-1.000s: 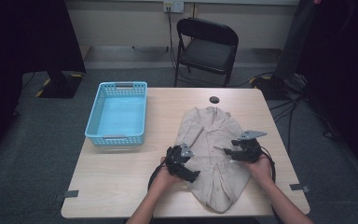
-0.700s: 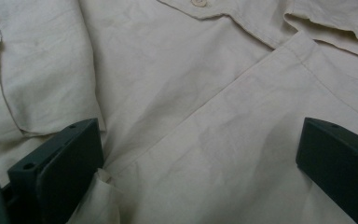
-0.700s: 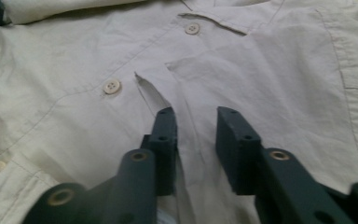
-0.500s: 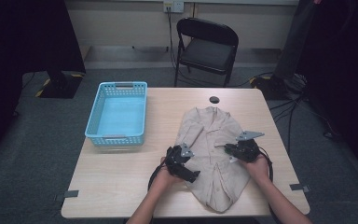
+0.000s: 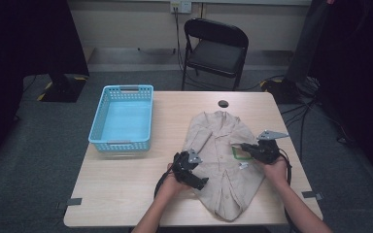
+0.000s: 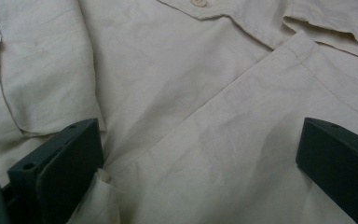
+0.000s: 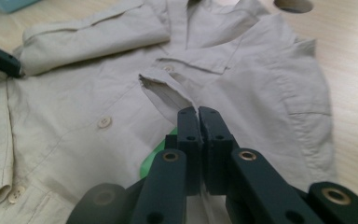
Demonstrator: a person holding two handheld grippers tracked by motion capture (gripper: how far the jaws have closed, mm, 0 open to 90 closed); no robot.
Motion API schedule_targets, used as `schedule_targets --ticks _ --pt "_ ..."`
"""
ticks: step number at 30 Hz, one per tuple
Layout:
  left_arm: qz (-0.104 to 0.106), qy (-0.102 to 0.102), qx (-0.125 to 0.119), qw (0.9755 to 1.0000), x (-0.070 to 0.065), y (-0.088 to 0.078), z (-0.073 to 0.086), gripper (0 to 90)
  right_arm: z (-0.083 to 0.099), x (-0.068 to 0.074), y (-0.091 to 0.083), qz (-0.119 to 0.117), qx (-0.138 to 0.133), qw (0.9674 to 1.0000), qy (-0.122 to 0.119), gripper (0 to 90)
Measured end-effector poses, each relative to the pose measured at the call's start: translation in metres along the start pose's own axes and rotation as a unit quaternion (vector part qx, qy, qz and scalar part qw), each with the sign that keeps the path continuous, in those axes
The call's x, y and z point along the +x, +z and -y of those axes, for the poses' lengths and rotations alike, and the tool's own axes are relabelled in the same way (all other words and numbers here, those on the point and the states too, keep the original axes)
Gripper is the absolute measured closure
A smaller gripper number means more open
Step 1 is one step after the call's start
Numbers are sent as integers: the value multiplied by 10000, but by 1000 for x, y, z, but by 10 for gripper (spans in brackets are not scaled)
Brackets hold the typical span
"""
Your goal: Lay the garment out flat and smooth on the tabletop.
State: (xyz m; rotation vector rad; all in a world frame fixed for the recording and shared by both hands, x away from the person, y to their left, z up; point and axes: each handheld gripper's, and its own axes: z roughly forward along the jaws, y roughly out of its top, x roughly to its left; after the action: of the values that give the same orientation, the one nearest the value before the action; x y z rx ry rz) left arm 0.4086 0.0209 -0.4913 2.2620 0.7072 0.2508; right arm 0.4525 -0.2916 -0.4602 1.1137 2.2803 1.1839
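While my right gripper (image 7: 198, 112) has just been closing, its jaws now pinch a raised fold of the beige shirt (image 5: 223, 160) at the placket. My left gripper (image 5: 190, 171) rests on the cloth with jaws spread wide, holding nothing. Laid flat on the table (image 5: 121, 184), the shirt runs lengthwise away from me, collar far, hem near. Its fold stands right of centre, so I judge the right hand leads and peels it toward the left.

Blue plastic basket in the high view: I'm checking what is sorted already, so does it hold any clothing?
No, the blue plastic basket shows a bare floor, while the beige button-up shirt lies spread on the wooden table.
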Motion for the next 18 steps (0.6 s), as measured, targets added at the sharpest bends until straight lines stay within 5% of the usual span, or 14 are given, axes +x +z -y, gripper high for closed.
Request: schedule_targets --ticks 11,18 --pt "-1 1 0 10000 0 0 0 0 1 -26 -28 254 -258 9988 318 876" --pt "0 1 1 10000 0 0 0 0 3 -48 -44 477 -532 9949 714 876"
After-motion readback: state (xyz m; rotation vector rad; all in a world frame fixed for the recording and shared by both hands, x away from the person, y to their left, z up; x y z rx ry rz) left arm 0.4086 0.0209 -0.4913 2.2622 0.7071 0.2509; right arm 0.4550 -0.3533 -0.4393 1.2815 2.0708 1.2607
